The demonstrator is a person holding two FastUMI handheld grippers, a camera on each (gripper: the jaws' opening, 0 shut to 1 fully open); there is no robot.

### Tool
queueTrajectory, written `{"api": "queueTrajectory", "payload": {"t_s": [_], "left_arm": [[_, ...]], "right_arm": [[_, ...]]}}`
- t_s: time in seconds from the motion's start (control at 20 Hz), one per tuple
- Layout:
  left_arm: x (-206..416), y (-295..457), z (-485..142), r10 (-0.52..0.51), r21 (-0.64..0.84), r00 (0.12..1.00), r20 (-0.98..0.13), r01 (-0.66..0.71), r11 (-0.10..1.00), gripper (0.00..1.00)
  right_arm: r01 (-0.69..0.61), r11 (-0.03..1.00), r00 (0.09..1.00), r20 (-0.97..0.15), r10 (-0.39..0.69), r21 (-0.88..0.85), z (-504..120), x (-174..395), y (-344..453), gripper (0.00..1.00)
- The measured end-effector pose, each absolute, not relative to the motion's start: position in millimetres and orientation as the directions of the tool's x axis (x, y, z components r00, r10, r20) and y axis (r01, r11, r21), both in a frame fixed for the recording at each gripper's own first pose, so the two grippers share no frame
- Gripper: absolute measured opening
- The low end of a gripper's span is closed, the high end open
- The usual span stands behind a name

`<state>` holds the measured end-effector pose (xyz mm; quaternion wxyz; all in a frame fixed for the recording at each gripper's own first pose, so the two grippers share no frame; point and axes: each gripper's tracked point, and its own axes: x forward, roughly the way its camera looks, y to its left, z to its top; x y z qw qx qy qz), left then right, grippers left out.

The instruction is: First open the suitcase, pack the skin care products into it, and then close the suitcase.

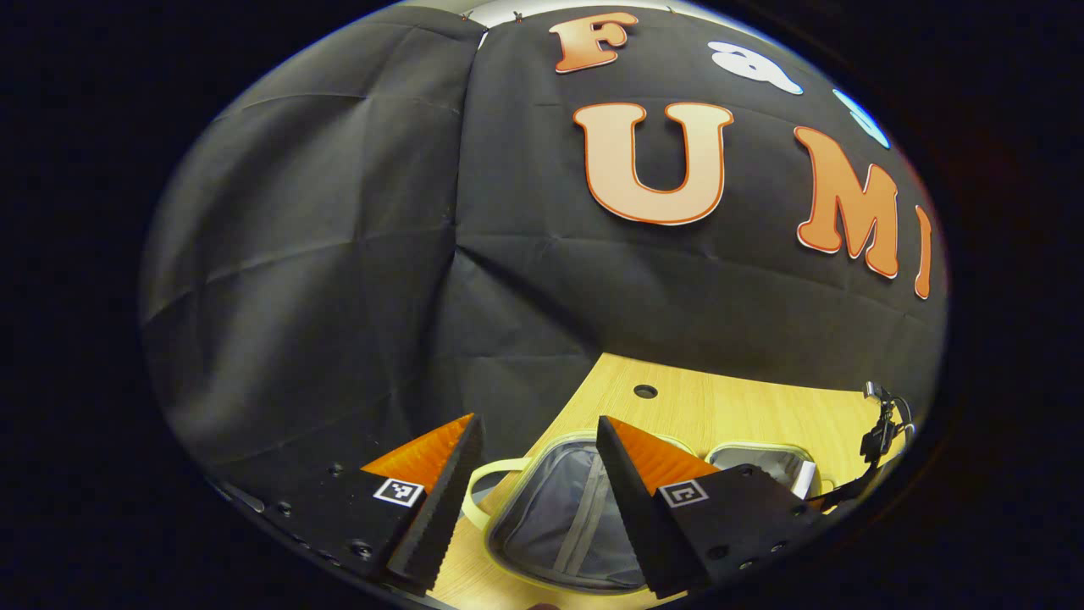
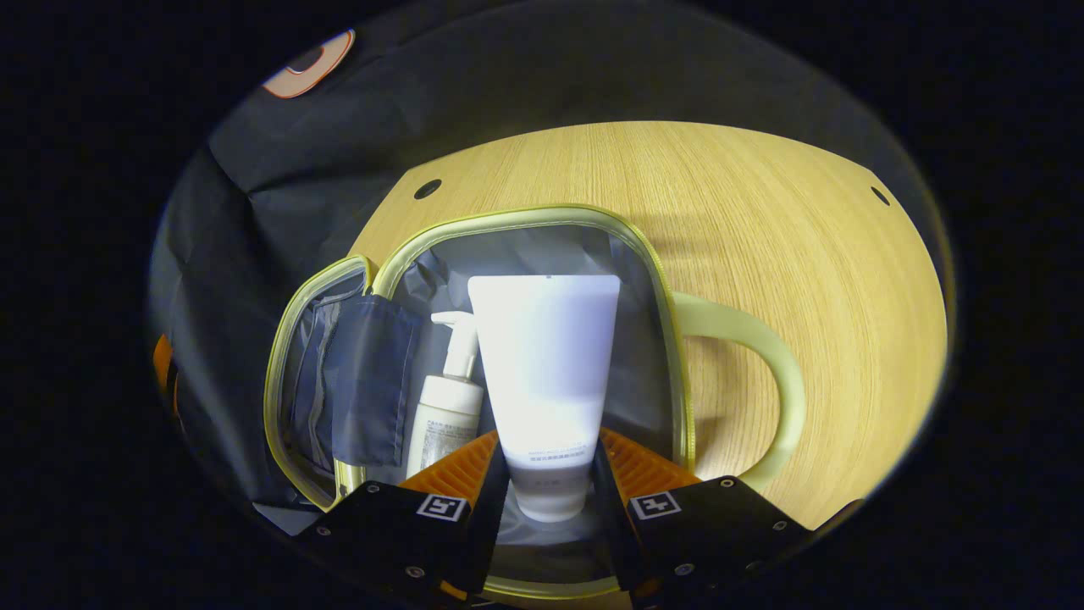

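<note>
In the right gripper view a small suitcase [image 2: 542, 216] with a pale yellow-green rim lies open on the wooden table, its grey lining showing. My right gripper [image 2: 549, 474] is shut on a white tube [image 2: 546, 373], holding it by the cap end over the case's main half. A white pump bottle [image 2: 446, 407] lies inside the case just left of the tube. The lid half [image 2: 326, 373] with a grey pocket stands open at the left. In the left gripper view my left gripper [image 1: 533, 474] is open and empty above the open suitcase [image 1: 567, 517].
The wooden table [image 2: 762, 254] stretches right of and behind the case, with small round holes in it. The case's pale handle [image 2: 762, 373] sticks out on its right side. Black cloth walls close the booth behind. In the left gripper view the other gripper [image 1: 881, 432] shows at far right.
</note>
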<state>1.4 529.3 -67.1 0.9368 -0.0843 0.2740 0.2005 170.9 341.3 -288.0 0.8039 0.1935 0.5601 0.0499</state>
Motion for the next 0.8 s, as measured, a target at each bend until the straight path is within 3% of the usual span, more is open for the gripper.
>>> {"api": "queueTrajectory", "payload": {"t_s": [0.25,0.35,0.4,0.55,0.8], "left_arm": [[-10.5,549.3,-83.0,0.350,-0.052,0.741,-0.573,-0.458,0.887,0.86],[-16.0,563.8,-85.7,0.365,-0.052,0.734,-0.573,-0.477,0.877,0.85],[-18.7,570.4,-85.5,0.372,-0.058,0.731,-0.572,-0.488,0.871,0.86],[-21.4,591.6,-90.6,0.386,-0.086,0.722,-0.574,-0.522,0.849,0.85],[-24.6,614.1,-113.5,0.378,-0.110,0.697,-0.610,-0.547,0.830,0.87]], "right_arm": [[0.146,0.912,0.400,-0.866,0.300,0.383,-283.5,175.8,345.6,0.60],[0.167,0.896,0.431,-0.848,0.309,0.411,-274.0,179.7,345.5,0.64],[0.170,0.894,0.454,-0.838,0.302,0.414,-267.7,182.7,340.9,0.72],[0.159,0.896,0.569,-0.780,0.259,0.414,-237.7,193.8,317.8,0.83],[0.156,0.916,0.745,-0.653,0.136,0.369,-177.7,209.5,261.0,0.91]]}}
